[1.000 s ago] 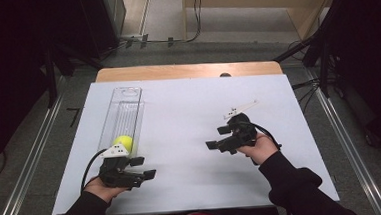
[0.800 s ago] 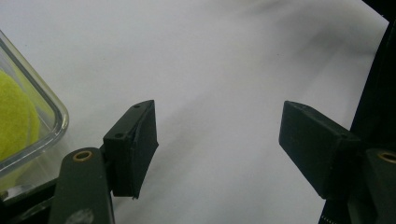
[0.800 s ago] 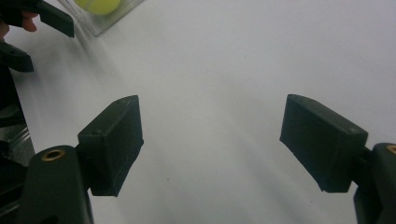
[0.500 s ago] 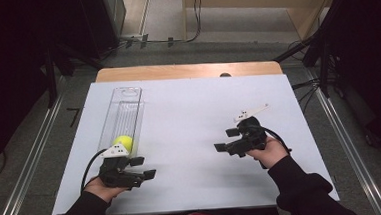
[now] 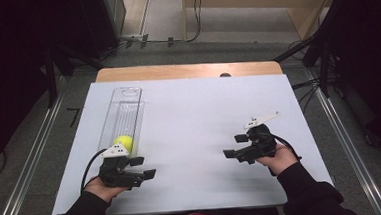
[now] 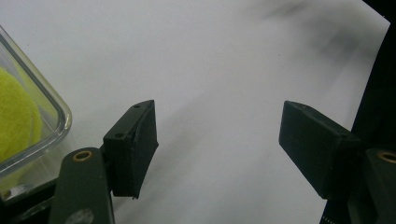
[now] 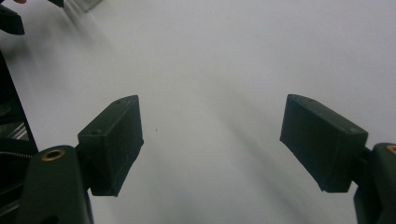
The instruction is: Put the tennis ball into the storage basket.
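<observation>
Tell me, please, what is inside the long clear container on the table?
The clear container holds one yellow-green tennis ball at its near end. The far part looks empty. The left gripper covers the near edge, so that corner is hidden.

No readable text in any view

No word, label, brand, number or sign could be read on anything shown; the white table sheet (image 5: pixel 195 137) was blank; the clear tray (image 5: pixel 123 111) and the yellow ball (image 5: pixel 123 141) bore no legible print; a few dark dots sat on the grey plate (image 5: pixel 115 151) atop the left gripper, too small to make out as characters.
</observation>
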Demonstrator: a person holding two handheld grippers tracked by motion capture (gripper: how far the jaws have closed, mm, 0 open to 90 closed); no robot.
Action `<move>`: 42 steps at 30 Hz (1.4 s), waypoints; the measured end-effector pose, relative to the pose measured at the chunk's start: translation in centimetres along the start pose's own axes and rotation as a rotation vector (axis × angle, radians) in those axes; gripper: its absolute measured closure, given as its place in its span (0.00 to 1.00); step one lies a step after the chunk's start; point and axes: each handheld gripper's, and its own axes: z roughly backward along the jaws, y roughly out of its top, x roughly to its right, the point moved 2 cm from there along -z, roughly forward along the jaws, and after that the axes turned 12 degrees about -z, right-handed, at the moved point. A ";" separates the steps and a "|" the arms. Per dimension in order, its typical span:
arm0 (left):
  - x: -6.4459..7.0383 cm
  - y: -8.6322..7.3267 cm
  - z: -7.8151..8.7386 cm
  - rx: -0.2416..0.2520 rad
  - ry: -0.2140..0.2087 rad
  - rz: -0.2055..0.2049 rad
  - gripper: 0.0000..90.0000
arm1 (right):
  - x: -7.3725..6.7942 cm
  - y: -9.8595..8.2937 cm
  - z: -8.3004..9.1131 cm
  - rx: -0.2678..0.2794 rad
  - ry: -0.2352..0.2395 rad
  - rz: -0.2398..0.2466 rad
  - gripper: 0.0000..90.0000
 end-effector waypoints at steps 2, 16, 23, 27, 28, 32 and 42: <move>0.0 0.0 0.0 0.003 -0.001 0.001 0.32 | 0.2 -0.3 0.2 0.001 -0.002 -0.003 0.21; 0.0 0.0 0.0 0.005 -0.001 0.003 0.32 | 1.2 -2.5 1.0 0.006 -0.023 -0.025 0.21; 0.0 0.0 0.0 0.005 -0.002 0.004 0.32 | 1.8 -3.5 1.5 0.011 -0.032 -0.043 0.21; -0.1 0.0 0.1 0.006 -0.001 0.005 0.32 | 2.3 -4.1 1.8 0.010 -0.042 -0.061 0.21; -0.1 0.0 0.1 0.005 -0.003 0.006 0.32 | 2.4 -4.1 1.8 0.012 -0.043 -0.064 0.21; -0.1 0.0 0.1 0.005 -0.002 0.005 0.32 | 2.8 -4.4 2.2 0.021 -0.048 -0.073 0.21; -0.1 0.0 0.1 0.006 0.000 0.009 0.32 | 3.6 -5.1 3.0 0.028 -0.060 -0.095 0.21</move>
